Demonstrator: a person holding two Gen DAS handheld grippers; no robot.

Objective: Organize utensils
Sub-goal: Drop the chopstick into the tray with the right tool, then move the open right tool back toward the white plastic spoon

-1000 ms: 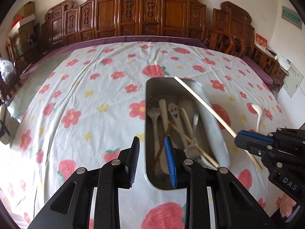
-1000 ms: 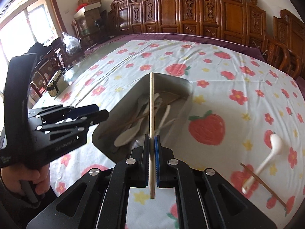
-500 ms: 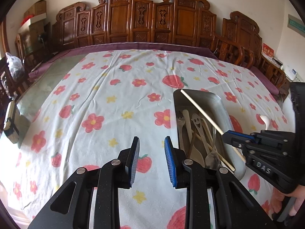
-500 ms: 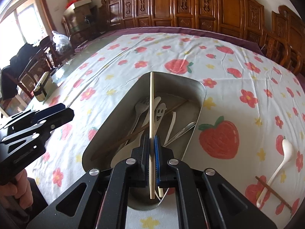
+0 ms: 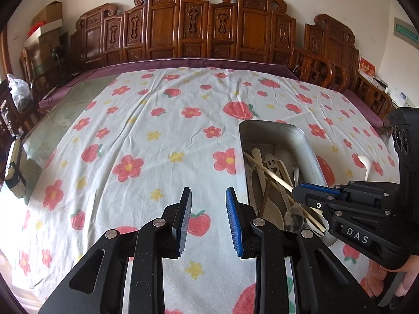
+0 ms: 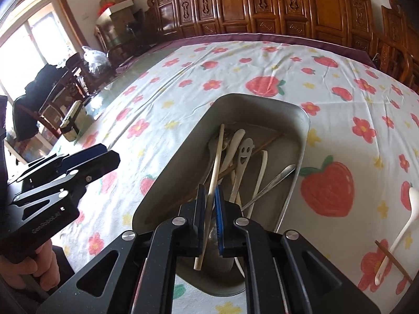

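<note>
One metal tray (image 6: 298, 157) on my table (image 5: 146, 141), holding a mixed pile of utensils, including one smiley-face spatula (image 6: 242, 162) and one steel spoon (image 6: 275, 180). One pale chopstick (image 6: 213, 183) lies slanted into the tray between my right gripper (image 6: 209, 196) fingers, which stand slightly parted around it; I cannot tell if they press it. My left gripper (image 5: 208, 204): fingers apart, nothing between them, over cloth beside the tray. Outside the tray: one white spoon (image 6: 398, 233), one dark chopstick (image 6: 392, 261) crossing it.
</note>
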